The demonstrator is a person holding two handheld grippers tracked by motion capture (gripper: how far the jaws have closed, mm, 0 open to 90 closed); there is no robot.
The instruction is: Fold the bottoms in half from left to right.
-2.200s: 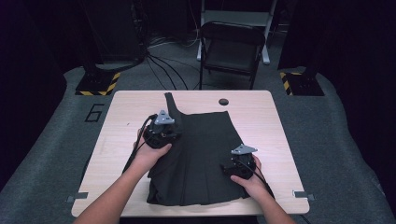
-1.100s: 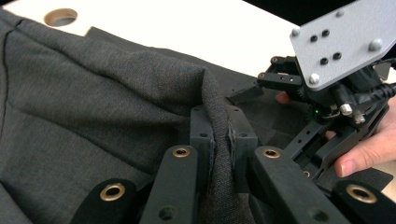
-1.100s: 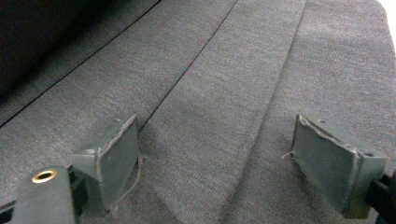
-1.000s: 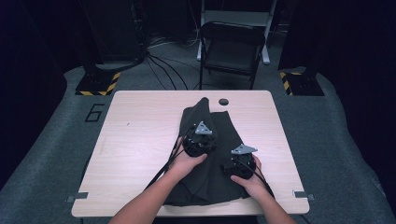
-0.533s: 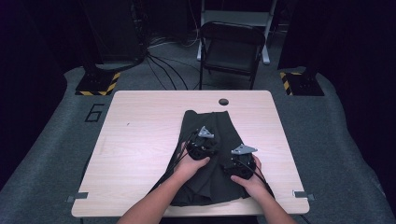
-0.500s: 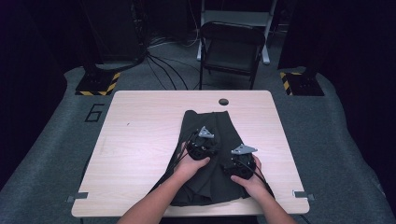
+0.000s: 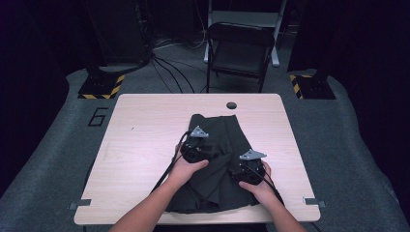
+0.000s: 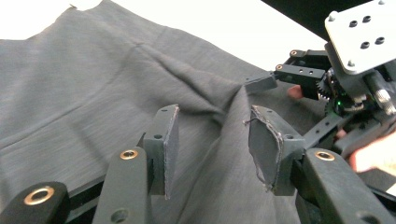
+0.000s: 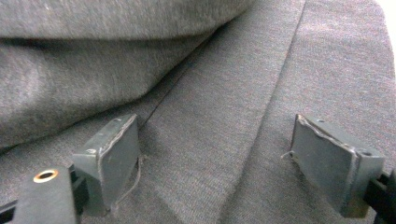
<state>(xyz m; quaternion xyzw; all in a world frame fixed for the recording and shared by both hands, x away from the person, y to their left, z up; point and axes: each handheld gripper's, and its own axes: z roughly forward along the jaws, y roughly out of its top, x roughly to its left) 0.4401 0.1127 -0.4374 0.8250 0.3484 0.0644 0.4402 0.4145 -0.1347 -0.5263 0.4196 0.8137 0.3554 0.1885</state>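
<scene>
Both grippers, left gripper (image 7: 197,147) and right gripper (image 7: 247,169), rest with jaws wide apart on the dark skirt (image 7: 220,145).

Table (image 7: 145,145): light wood top, rectangular, rounded corners, standing on grey floor (image 7: 353,159). A round hole (image 7: 231,105) sits near the far edge, slightly right of centre. A small dark speck (image 7: 132,128) marks the left half of the top.

Lying directly on the table: one dark grey cloth (image 7: 220,137), folded, right of centre. It runs from just short of the hole to the near edge. Its far part lies flat; the near part is creased, with one layer doubled over another. Left half of the top bare wood. In the left gripper view the pale table surface shows beyond the cloth's edge.
</scene>
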